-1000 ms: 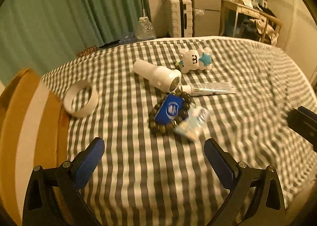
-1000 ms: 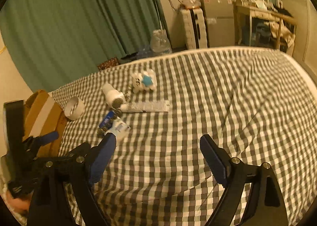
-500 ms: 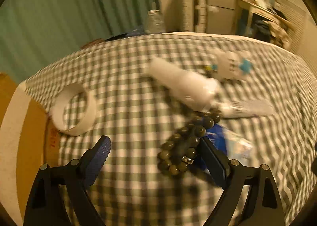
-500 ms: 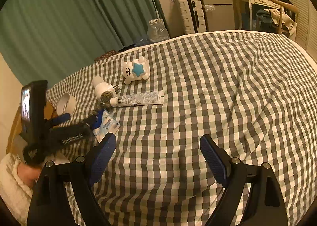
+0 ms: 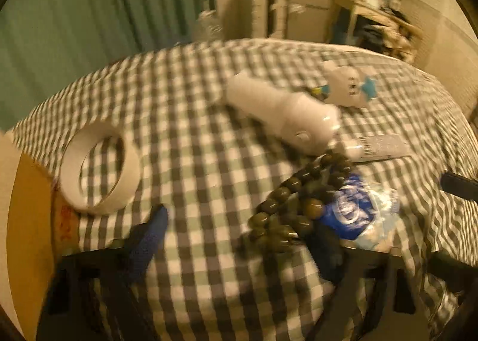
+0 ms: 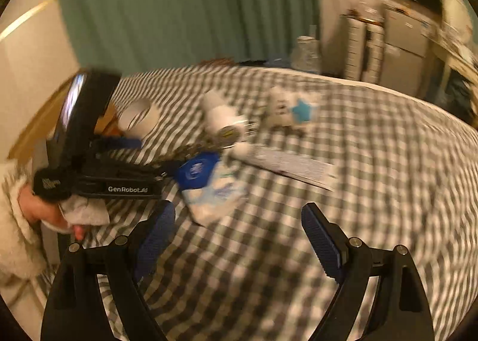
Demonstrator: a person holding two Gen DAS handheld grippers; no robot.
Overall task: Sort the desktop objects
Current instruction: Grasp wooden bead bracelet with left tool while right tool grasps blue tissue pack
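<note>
A: What is carried by the checked bed [image 5: 185, 120], taken from largest to smallest, with the bead bracelet [image 5: 286, 203] as the landmark?

B: A white cylindrical device [image 5: 280, 111] is seen just beyond the bracelet, its end near the far beads. A white tape ring [image 5: 100, 169] is seen well to the bracelet's left, by a brown box [image 5: 30, 221]. A tube [image 5: 376, 147] lies beyond and to the right, with a white plush toy [image 5: 349, 87] farther off. A blue packet [image 5: 343, 212] touches the bracelet on its right, and a pale wrapper [image 5: 379, 221] lies under or beside that packet; which cannot be told through the blur.

A: How is the bracelet judged to handle?

B: It is judged light and limp: hard, glossy beads, presumably on a cord, likely to roll under the pads and to sag when lifted. It would best be taken across the bunched near strand, so that several beads are pinched at once and the packet is left behind.

A: And the claws?

B: The left claw [image 5: 239, 245] is closing, with the near beads between its fingers toward the right one; whether the pads press yet cannot be told. The right claw [image 6: 239, 239] is held wide apart and empty, over the bed on the near side of the wrapper.
</note>
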